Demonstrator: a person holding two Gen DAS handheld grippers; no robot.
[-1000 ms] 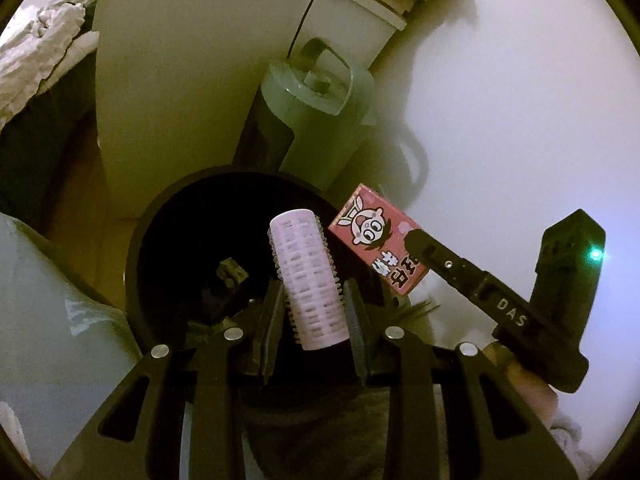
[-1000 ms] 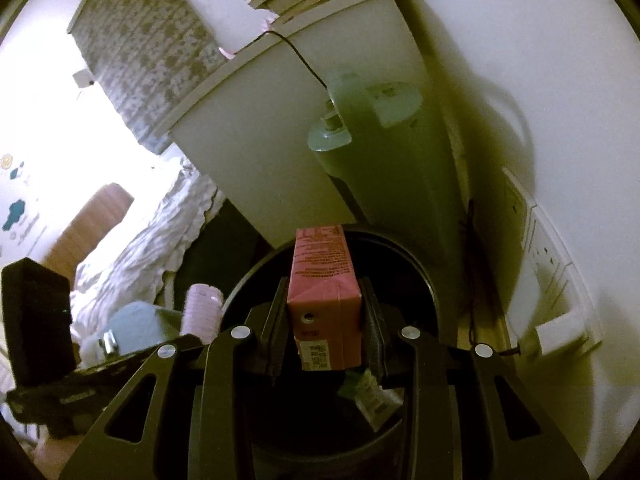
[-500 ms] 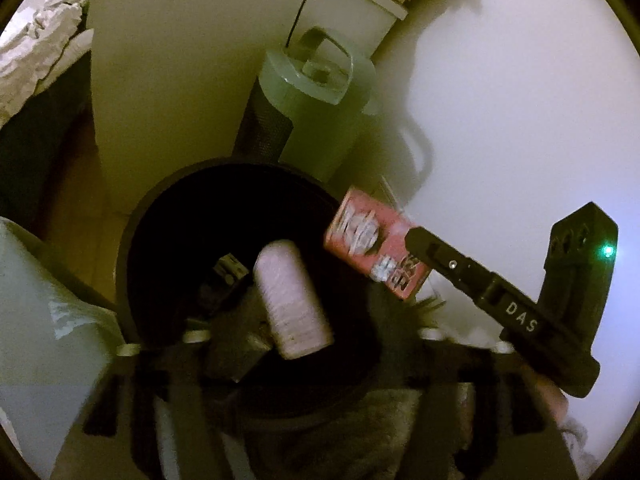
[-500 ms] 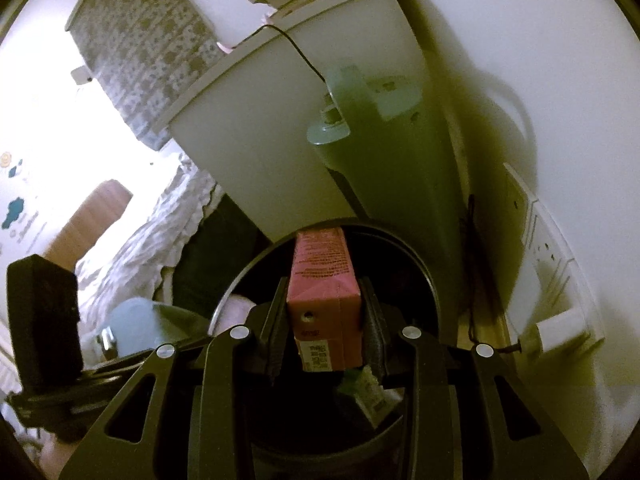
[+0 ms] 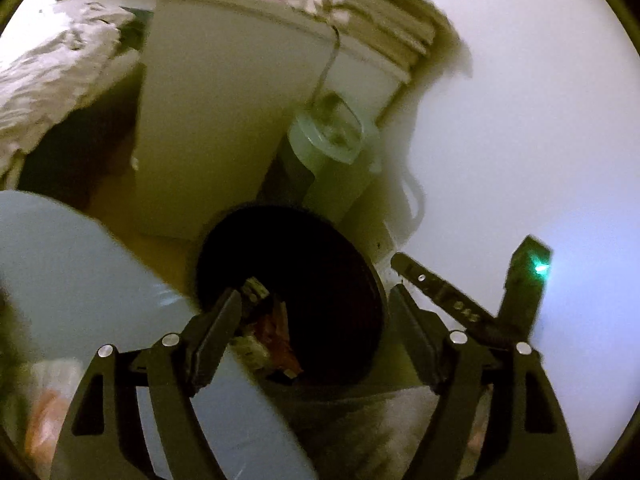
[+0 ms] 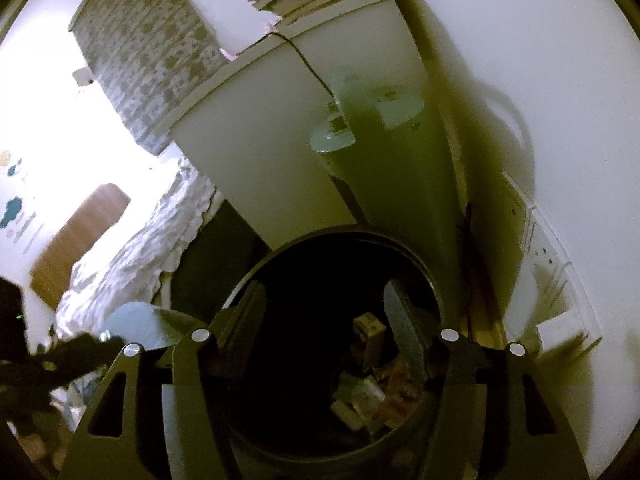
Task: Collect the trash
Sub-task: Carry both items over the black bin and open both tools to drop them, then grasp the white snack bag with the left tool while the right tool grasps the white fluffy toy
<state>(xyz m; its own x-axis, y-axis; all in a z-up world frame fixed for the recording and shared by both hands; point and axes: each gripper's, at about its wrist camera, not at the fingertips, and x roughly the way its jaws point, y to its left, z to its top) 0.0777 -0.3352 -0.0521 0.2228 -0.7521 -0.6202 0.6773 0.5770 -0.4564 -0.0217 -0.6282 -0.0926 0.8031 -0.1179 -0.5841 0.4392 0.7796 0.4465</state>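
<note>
While both hung above the black bin (image 6: 424, 276), the left gripper (image 5: 316, 304) and right gripper (image 6: 324, 300) stood wide and held nothing. Mixed trash (image 6: 372, 384) lay inside the bin, beside a green cylinder (image 6: 384, 152).

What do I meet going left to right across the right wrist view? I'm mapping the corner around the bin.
Rumpled bedding → white cabinet → green cylindrical appliance → wall sockets. The black bin sits nearest, under the open right gripper.
</note>
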